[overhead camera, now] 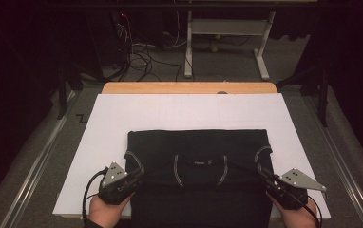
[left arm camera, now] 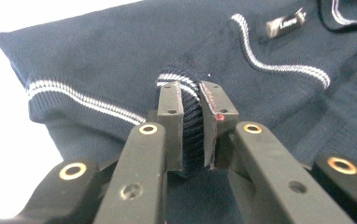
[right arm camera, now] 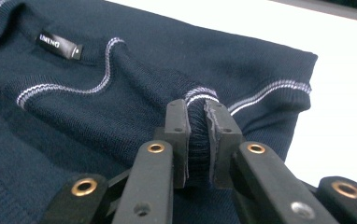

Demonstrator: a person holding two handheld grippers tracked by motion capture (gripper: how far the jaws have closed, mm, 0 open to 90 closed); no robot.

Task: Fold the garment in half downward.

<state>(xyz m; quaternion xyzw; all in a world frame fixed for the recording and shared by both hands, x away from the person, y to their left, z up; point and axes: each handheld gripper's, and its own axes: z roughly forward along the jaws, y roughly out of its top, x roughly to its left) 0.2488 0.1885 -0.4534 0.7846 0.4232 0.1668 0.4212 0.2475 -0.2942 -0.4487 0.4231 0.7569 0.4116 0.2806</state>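
Two grippers, one in each of my hands, pinch the same dark navy sweater (overhead camera: 198,175), which lies in the lower middle of the high view on a white sheet (overhead camera: 122,123) that covers a wooden table (overhead camera: 189,88). The sweater is a fine ribbed knit, folded into a rough rectangle, its far edge straight across the middle of the frame and its near part running off the bottom edge. Thin white double stripes trim the neckline and the cuffs, and a small black label (overhead camera: 199,163) with pale lettering sits at the neck, between the two curved stripe lines.

My left gripper (overhead camera: 134,172) is in the lower left of the high view, at the sweater's left edge. In the left gripper view its jaws are pressed nearly together on a bunched roll of the knit (left arm camera: 191,135), with a striped cuff edge bulging up just above the pads; the label (left arm camera: 285,24) lies in the upper right of that frame.

My right gripper (overhead camera: 266,178) is in the lower right of the high view, at the sweater's right edge. In the right gripper view its jaws are likewise squeezed on a fold of ribbed fabric (right arm camera: 198,140), striped trim peeking out at the top, with the label (right arm camera: 59,45) in the upper left and the white sheet (right arm camera: 345,93) at the right.
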